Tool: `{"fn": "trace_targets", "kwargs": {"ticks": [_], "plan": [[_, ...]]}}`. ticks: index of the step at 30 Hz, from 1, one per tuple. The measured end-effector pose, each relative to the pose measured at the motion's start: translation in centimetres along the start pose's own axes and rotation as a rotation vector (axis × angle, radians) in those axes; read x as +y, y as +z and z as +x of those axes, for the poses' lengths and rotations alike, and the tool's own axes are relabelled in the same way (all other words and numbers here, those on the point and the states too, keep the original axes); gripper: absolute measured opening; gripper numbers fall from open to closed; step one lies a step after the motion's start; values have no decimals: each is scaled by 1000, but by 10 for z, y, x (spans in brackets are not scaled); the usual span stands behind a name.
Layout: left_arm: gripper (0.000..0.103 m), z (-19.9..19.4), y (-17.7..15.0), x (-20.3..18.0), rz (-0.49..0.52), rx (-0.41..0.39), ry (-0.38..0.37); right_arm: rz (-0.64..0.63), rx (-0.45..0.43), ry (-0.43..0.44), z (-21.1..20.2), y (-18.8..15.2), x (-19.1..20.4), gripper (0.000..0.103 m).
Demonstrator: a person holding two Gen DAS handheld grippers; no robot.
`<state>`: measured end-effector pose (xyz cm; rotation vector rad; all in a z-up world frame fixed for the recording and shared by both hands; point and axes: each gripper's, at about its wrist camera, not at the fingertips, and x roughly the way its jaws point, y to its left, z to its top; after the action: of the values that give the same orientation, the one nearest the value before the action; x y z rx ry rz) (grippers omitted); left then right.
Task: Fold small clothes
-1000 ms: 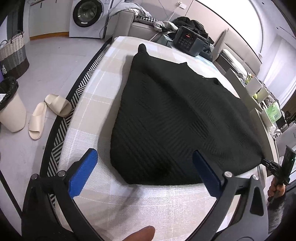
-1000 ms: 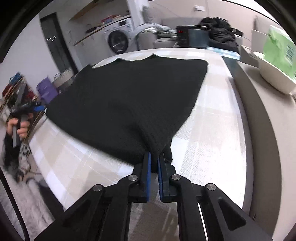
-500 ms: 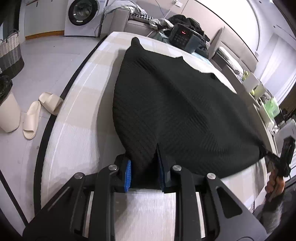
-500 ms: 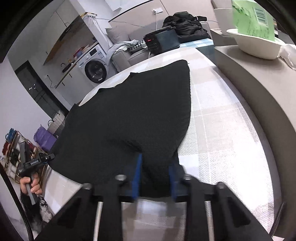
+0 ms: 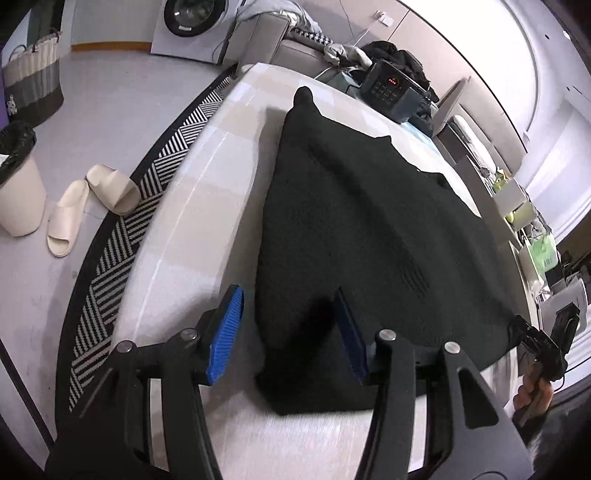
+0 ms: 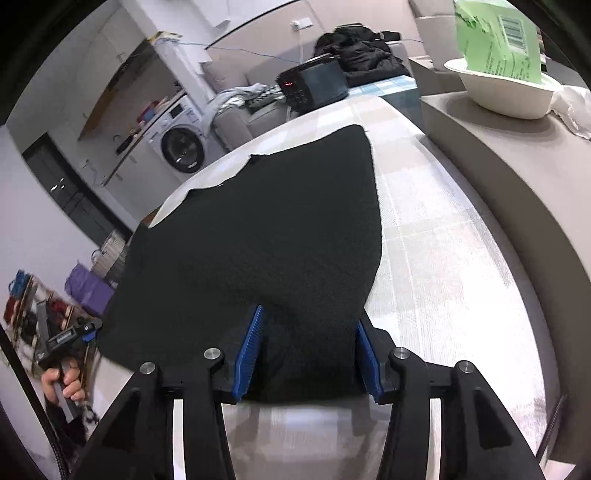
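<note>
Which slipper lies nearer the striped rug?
The upper-right slipper: its toe overlaps the striped rug. The other slipper lies fully on bare floor, nearer the bin.

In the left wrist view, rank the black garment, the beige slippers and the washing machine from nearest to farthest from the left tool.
From the left tool:
1. Black garment: its near corner lies between the tool's open fingers, on the table.
2. Beige slippers: on the floor to the left, past the striped rug.
3. Washing machine: against the far wall, top of the view.

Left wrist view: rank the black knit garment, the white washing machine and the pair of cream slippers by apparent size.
1. Black knit garment, largest, but nearest the camera.
2. White washing machine, farther off and partly cropped.
3. Pair of cream slippers.
</note>
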<state>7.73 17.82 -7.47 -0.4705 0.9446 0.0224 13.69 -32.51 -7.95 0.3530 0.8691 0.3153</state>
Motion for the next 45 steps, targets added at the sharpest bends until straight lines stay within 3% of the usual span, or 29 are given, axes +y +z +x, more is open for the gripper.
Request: {"fn": "trace_targets", "kwargs": {"ticks": [2, 4, 7, 13, 16, 24, 26, 28, 31, 33, 35, 37, 38, 40, 43, 45], "plan": [[49, 4, 13, -7, 31, -11, 18, 33, -1, -17, 7, 11, -2, 49], [66, 8, 26, -16, 60, -25, 15, 39, -9, -27, 11, 22, 2, 51], [80, 15, 51, -27, 83, -47, 35, 43, -19, -37, 18, 40, 8, 74], [101, 46, 110, -37, 87, -58, 55, 64, 11, -105, 42, 86, 7, 77], [101, 64, 130, -36, 76, -52, 78, 98, 17, -166, 47, 107, -3, 77], [101, 116, 163, -29, 53, 11, 77, 149, 9, -74, 78, 160, -18, 78], [94, 128, 170, -30, 68, 27, 98, 148, 10, -62, 92, 171, -20, 78], [74, 138, 175, -28, 70, 48, 119, 144, 27, -91, 107, 182, -22, 78], [68, 147, 184, -26, 59, 49, 100, 137, 58, -99, 128, 193, -28, 78], [62, 152, 190, -24, 54, 52, 80, 128, 65, -115, 136, 197, -30, 65], [56, 157, 195, -24, 48, 58, 56, 91, 86, -114, 142, 197, -29, 40], [32, 160, 199, -26, 52, 64, 19, 65, 76, -108, 143, 198, -27, 31], [27, 162, 200, -27, 52, 70, 1, 44, 56, -88, 140, 199, -25, 22], [15, 161, 201, -28, 50, 36, -7, 15, 22, -72, 133, 199, -19, 19], [5, 151, 202, -34, 68, -47, -39, -35, -44, -59, 119, 200, -7, 17], [4, 140, 203, -35, 68, -94, -74, -62, -83, -46, 111, 202, 0, 17]]}}
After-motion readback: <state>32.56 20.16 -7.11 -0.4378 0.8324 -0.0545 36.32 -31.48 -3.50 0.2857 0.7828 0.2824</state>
